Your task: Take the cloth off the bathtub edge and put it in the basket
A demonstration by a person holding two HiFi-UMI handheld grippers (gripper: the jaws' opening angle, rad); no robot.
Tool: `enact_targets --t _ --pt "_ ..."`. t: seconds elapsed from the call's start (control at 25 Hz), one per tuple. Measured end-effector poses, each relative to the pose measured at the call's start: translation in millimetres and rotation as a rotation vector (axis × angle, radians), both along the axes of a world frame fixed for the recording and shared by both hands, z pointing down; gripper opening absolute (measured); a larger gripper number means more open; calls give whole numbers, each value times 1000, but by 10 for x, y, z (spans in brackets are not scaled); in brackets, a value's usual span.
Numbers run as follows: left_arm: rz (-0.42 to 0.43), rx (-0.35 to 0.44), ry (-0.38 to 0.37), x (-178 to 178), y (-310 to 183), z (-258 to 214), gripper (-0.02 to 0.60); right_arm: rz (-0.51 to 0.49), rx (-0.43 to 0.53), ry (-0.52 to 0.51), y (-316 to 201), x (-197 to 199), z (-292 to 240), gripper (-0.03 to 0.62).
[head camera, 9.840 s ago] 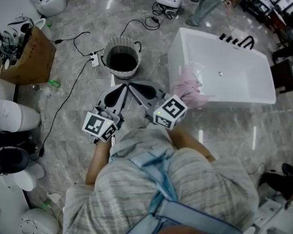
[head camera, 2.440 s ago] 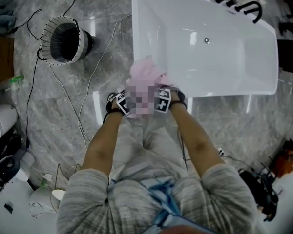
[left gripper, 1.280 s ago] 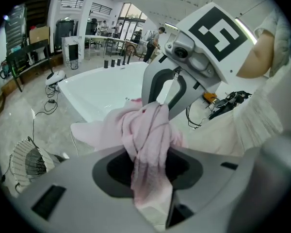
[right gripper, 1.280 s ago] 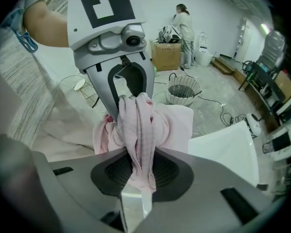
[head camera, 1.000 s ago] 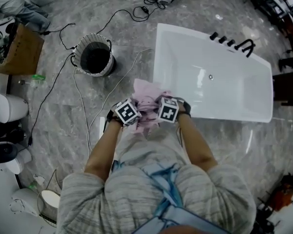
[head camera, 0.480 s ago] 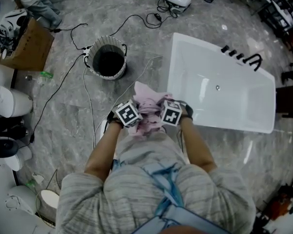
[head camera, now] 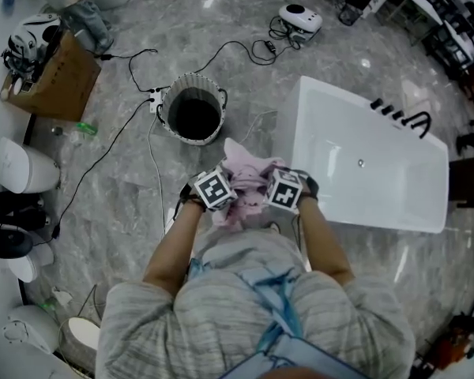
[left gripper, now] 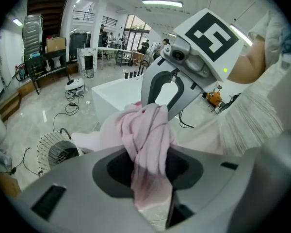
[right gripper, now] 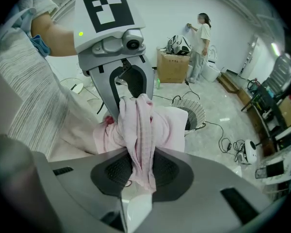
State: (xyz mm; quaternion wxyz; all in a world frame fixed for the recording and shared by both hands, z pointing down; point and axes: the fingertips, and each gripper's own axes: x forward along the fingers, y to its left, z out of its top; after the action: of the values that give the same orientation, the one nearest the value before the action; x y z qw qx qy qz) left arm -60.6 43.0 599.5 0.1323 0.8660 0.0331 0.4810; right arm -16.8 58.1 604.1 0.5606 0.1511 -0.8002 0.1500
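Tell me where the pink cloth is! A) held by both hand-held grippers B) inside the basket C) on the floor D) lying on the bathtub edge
A: the left hand-held gripper and right hand-held gripper both pinch the pink cloth, clear of the bathtub.

basket [head camera: 193,139] left of bathtub [head camera: 340,144], cloth [head camera: 245,168] in front between them.

One cloth [head camera: 249,176], one basket [head camera: 191,138], one bathtub [head camera: 379,172]

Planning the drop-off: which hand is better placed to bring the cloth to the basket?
Probably left: both grip the cloth, but the left tongs sit on the side of the basket, the right tongs nearer the bathtub.
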Motion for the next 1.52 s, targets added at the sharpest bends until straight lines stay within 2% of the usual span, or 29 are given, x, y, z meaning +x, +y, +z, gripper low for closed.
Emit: enact_targets --t 0.2,0.48,0.64,1.12,1.32,1.52 --pt "-21 26 -1 -350 -294 -89 163 -23 16 -2 -282 -352 -67 106" --pt "-86 -18 4 -548 -572 -70 163 -93 28 -14 -678 -563 -88 106" --pt "-113 -12 -7 -633 -881 -61 163 -136 11 -22 -966 -647 -60 106" --pt "-198 -19 -45 -655 -1841 -86 163 -242 17 -38 -1979 -643 -123 106" --pt "-233 -38 -35 -543 -2196 -161 163 -277 26 -24 -2379 -533 -139 106" --pt "-267 -20 -24 -501 -2544 -130 163 -315 34 -7 -2718 -468 -151 106"
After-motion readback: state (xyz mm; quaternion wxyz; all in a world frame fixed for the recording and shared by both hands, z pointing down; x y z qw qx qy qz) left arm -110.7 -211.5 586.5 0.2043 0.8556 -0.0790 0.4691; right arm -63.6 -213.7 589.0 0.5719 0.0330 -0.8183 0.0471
